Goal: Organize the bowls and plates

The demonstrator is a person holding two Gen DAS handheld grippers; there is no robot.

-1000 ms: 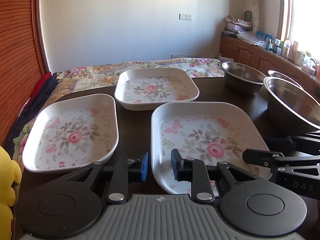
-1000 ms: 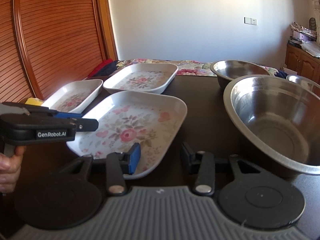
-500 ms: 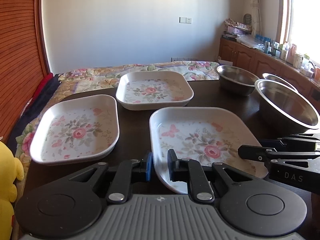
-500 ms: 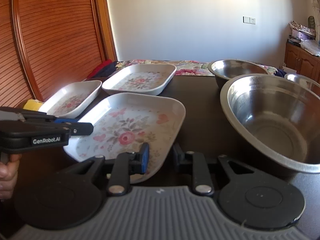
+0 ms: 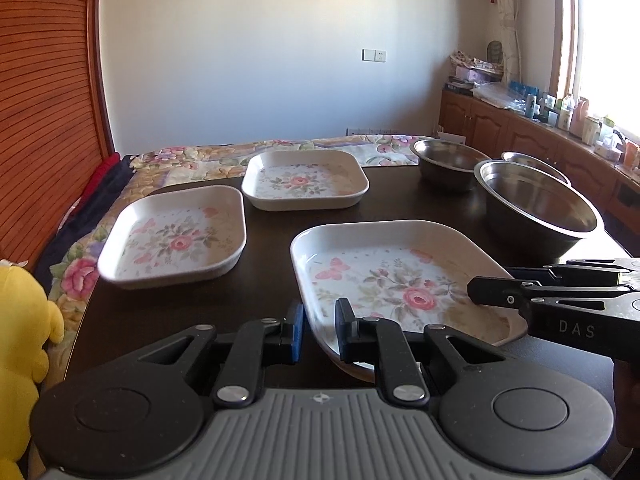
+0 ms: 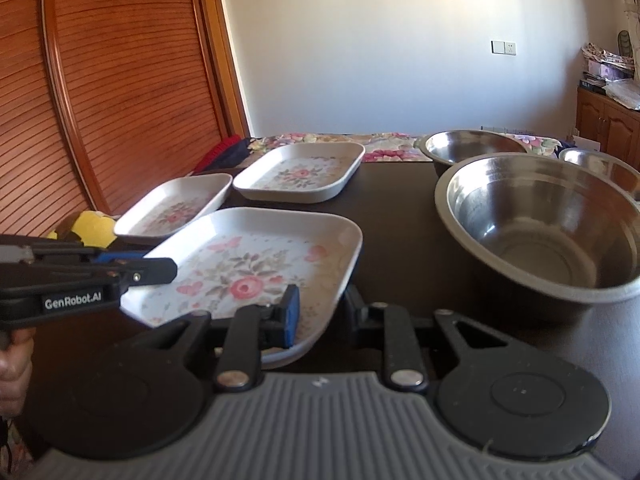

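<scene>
**A:** Which dish are both tongs working on?

**B:** The nearest floral plate point(image 5: 400, 280), a white rounded-rectangle tray that is showing a pink rose, a pink butterfly and grey-green leaves inside its raised rim. It is sitting at the near edge of the dark surface point(image 5: 272, 236).

**A:** How are the left tongs point(image 5: 318, 334) sitting on it?

**B:** They are straddling the plate's near-left rim, blue-padded finger outside, black finger inside. The fingers are looking narrowed around the rim, but I cannot tell whether they are actually pinching it.

**A:** And the right tongs point(image 6: 318, 312)?

**B:** Same story at the plate's near-right corner point(image 6: 248, 276): the blue pad is lying over the inside of the rim, the black finger sitting outside. Whether they are clamping is not something I can tell either.

**A:** What is lying around that plate?

**B:** Beyond it to the left, a second floral plate point(image 5: 176, 236) of the same pattern is resting apart from it; straight beyond, a third floral plate point(image 5: 306, 180) is sitting near the far edge. To the right of the near plate, a large steel bowl point(image 6: 544, 224) is gleaming, with a smaller steel bowl point(image 6: 472, 152) behind it and another bowl's rim point(image 6: 600, 164) peeking out farther right.
</scene>
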